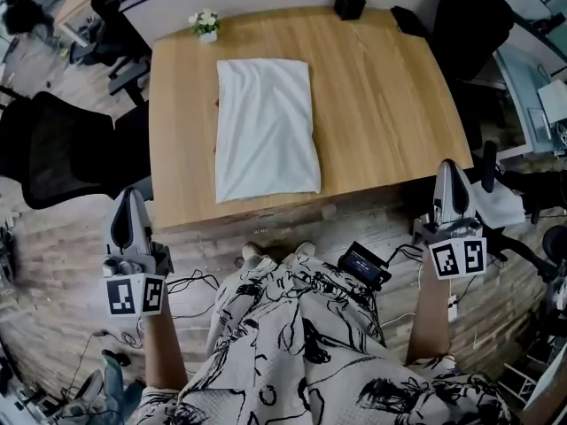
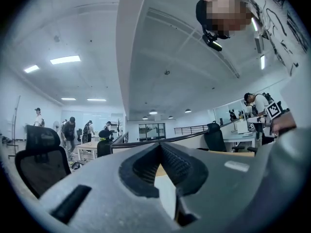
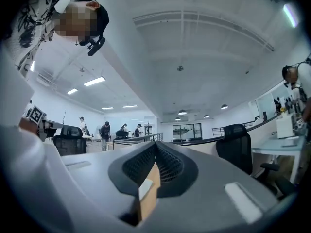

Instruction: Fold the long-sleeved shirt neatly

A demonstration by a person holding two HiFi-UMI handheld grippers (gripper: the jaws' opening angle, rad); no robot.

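Status at that moment: white long-sleeved shirt (image 1: 266,131) lay folded into a flat rectangle on the light wooden table (image 1: 390,104), roughly mid-table, long side running away from the person. No sleeves or collar were showing, so the fold looked done to me.

Left gripper (image 1: 131,195) and right gripper (image 1: 449,166) were both held off the near edge of the table, one at each side of the person, well apart from the cloth. Jaws on both were pressed together with nothing between them (each gripper view showed the ribbed pads (image 2: 176,163) meeting). Small white flower pot (image 1: 205,25) and black box (image 1: 349,3) sat at the far edge, clear of the shirt.

Step in hand, as I read it: stand off and check. To do it well, keep both grippers off the stack and eye the edges. Near edge looked slightly wider than the far one, with soft wrinkles down the middle. If tidying, I'd pinch only the near corners, both at once, and draw lightly so the layers underneath don't shift.
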